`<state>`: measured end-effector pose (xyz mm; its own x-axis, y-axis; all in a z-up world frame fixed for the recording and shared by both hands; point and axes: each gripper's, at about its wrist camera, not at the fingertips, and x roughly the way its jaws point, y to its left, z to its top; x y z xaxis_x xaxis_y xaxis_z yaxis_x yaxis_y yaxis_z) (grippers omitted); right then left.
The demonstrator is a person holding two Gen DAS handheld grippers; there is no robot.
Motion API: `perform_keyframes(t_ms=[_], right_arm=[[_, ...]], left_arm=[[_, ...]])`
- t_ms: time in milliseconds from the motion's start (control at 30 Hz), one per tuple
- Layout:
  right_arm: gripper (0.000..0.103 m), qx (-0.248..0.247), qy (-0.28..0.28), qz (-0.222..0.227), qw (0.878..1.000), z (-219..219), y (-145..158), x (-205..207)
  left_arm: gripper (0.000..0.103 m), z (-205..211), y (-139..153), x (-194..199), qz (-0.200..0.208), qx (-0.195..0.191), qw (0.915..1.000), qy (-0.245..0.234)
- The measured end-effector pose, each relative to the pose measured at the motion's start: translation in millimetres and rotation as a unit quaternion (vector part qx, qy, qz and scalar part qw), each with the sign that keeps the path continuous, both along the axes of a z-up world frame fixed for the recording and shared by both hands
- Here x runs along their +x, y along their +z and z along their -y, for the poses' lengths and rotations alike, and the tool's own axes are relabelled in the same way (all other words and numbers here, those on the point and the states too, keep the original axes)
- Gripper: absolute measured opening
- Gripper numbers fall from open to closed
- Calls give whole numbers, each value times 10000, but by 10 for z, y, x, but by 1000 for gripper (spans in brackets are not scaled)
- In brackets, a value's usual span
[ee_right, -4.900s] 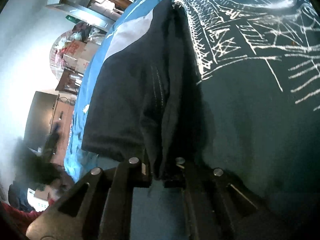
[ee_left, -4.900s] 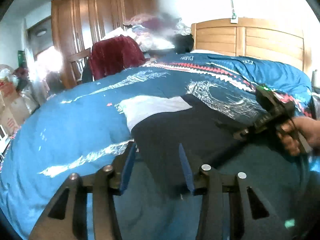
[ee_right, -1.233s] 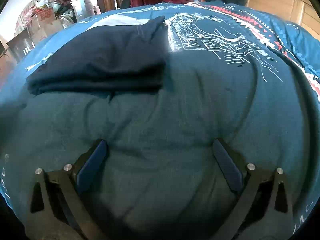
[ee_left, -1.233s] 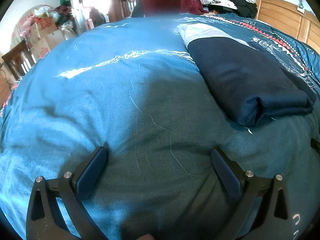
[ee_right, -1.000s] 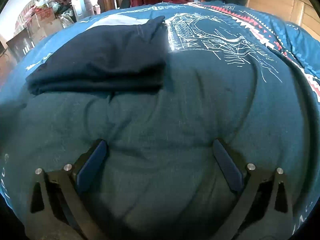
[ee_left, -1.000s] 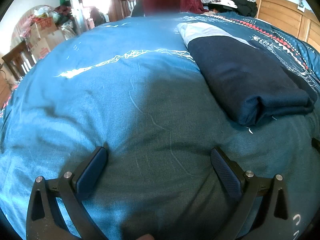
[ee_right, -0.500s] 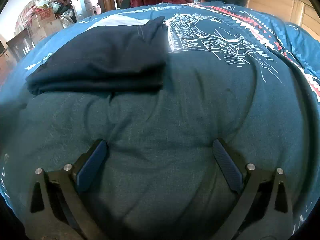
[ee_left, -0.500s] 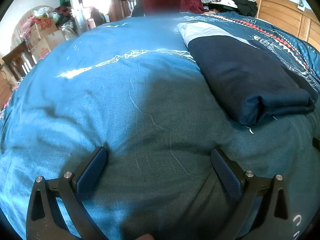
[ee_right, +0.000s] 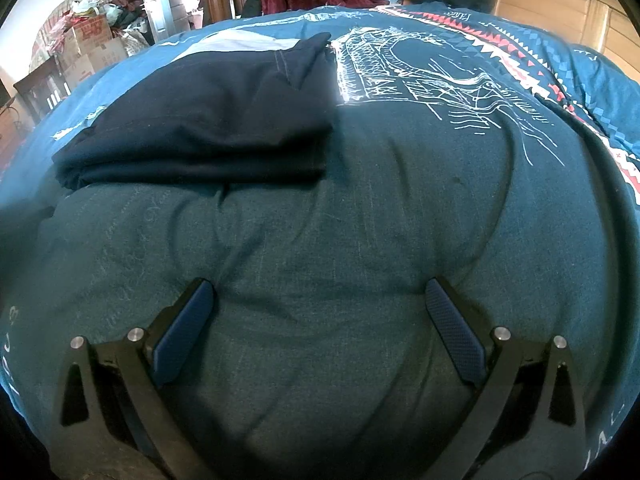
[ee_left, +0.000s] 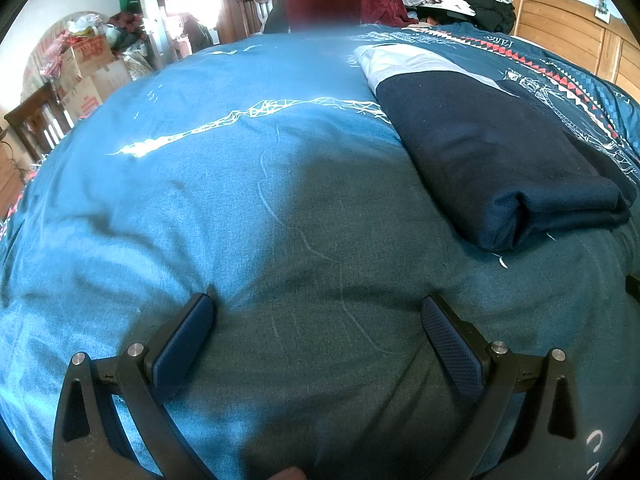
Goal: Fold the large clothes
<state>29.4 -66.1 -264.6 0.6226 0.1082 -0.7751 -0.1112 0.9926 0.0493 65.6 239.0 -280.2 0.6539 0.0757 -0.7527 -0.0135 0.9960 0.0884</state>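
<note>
Wooden headboard (ee_left: pixel 568 28), cardboard boxes (ee_left: pixel 90 68), sunlit doorway (ee_left: pixel 192 4)

The dark navy garment (ee_left: pixel 496 152) (ee_right: pixel 208 120), with a pale grey panel at its far end, lay folded into a thick, flat, roughly rectangular bundle on the blue bedspread (ee_left: pixel 240 184), its rounded folded edge toward the cameras, nothing touching it.

Left gripper (ee_left: pixel 316 320) and right gripper (ee_right: pixel 320 312) look alike: black angular frames with triangular cut-outs, two silver screw heads on each side, and jaws faced with dark blue textured pads (ee_right: pixel 454 334).
</note>
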Motion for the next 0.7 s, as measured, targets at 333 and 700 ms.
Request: perform_keyframes(t_ms=[333, 700], right_arm=[[103, 0, 20, -6, 10000, 0, 7, 4], [103, -21, 20, -11, 10000, -12, 10, 15]], left_arm=[[103, -2, -2, 2, -2, -13, 10000, -2], [103, 0, 1, 3, -9, -16, 10000, -1]])
